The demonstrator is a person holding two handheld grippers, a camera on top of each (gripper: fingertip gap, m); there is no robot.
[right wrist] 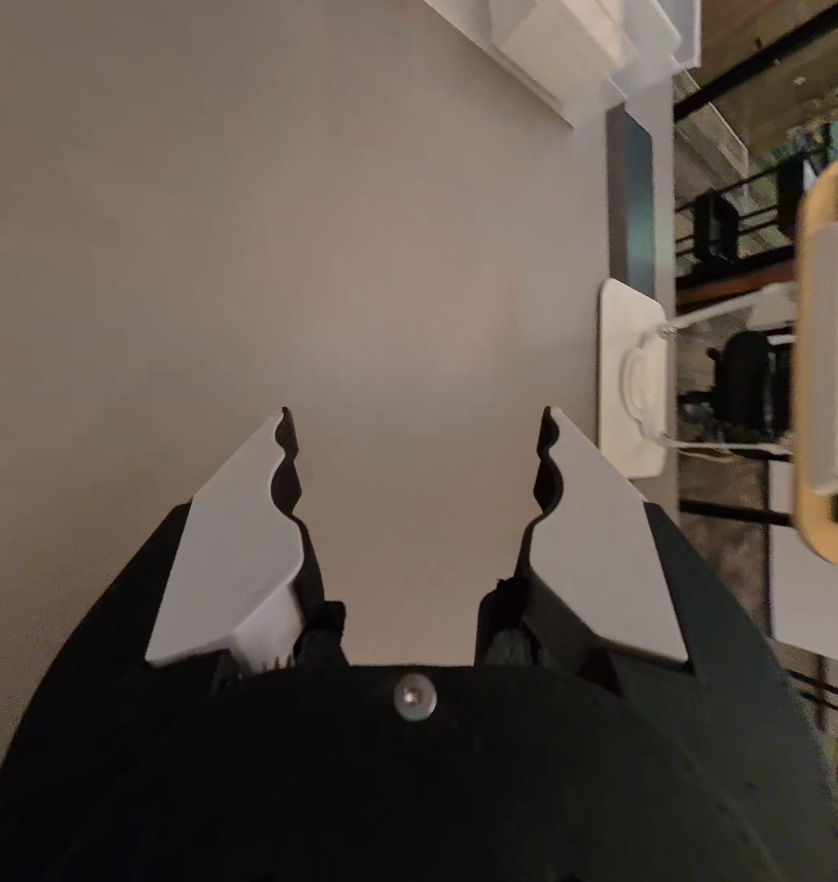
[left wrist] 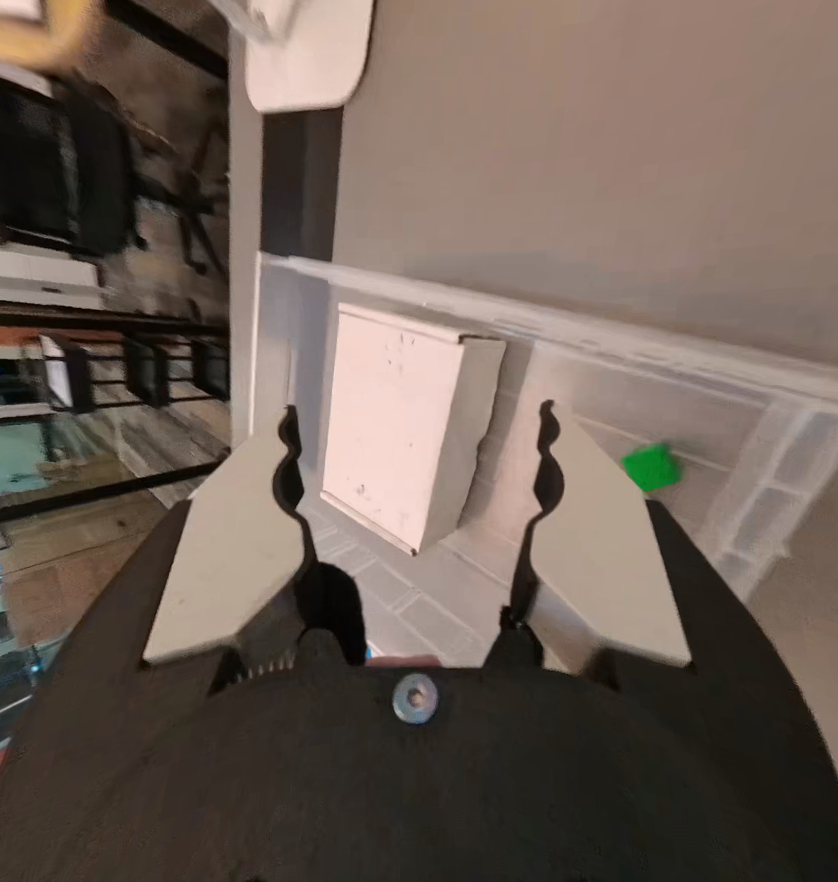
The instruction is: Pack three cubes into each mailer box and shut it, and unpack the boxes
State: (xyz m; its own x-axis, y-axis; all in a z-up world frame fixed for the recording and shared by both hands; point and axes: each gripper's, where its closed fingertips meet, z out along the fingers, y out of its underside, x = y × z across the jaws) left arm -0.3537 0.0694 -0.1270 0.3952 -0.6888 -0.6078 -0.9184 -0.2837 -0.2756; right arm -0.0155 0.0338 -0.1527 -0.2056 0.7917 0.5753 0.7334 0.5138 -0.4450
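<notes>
A closed white cardboard mailer box (left wrist: pixel 398 425) lies just beyond the spread, empty left gripper (left wrist: pixel 417 410), inside a clear plastic bin (left wrist: pixel 574 334) alongside a small green cube (left wrist: pixel 651 467). The right gripper (right wrist: pixel 414 415) gapes empty over the bare beige table (right wrist: pixel 264 215).

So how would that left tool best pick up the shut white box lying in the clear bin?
Probably across the white mailer box's two long sides, coming straight on from where the left tool now hangs open, its gap already lined up on the box. The box lies flat and shut in the clear bin, and the grey side wall that shows offers a plain face to clamp. The green cube sits well aside.
</notes>
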